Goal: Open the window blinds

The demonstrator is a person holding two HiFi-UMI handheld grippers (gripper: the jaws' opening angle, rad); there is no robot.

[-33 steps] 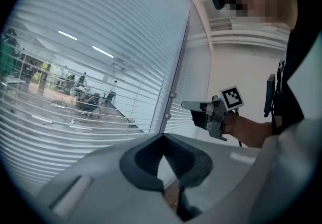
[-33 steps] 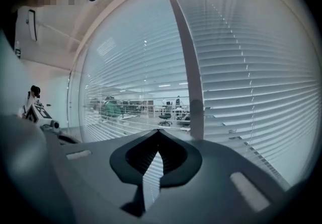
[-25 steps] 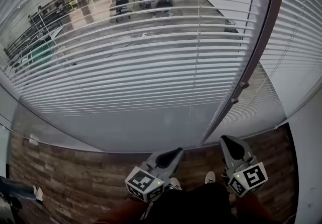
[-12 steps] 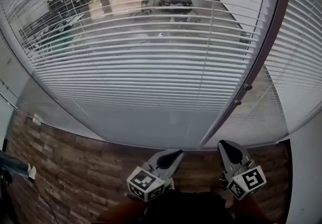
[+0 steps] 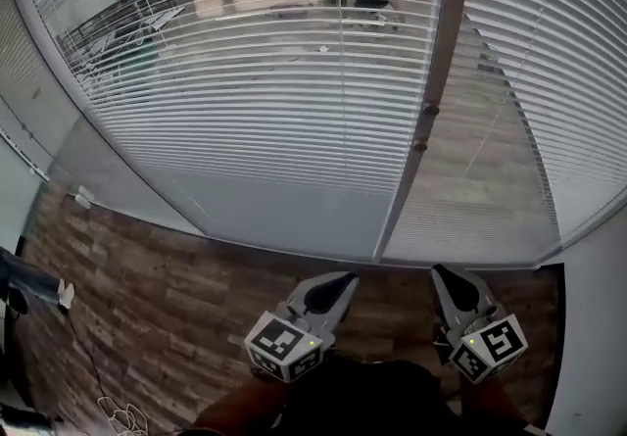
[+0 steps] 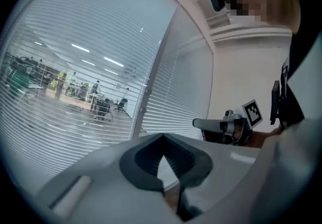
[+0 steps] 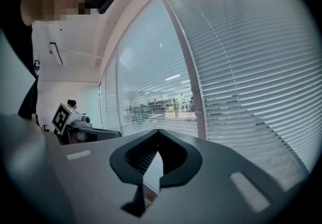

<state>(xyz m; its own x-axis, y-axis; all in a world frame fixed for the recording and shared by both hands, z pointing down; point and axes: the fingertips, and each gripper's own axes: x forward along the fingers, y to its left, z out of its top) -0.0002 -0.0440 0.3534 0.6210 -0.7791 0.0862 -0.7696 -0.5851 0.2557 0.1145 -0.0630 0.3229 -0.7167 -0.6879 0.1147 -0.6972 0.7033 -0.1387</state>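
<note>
White blinds point(image 5: 245, 101) hang lowered; left tool point(image 5: 340, 279), right tool point(image 5: 446, 272) closed.

The window post point(image 5: 423, 121) now stands nearer mid-view, with more blinds point(image 5: 549, 81) showing on its right.

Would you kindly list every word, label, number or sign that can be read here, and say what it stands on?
None: no readable text in any view.
The left tongs and right tongs bear only black-and-white square marker patterns, no letters or digits.
The blinds carry no print.
</note>
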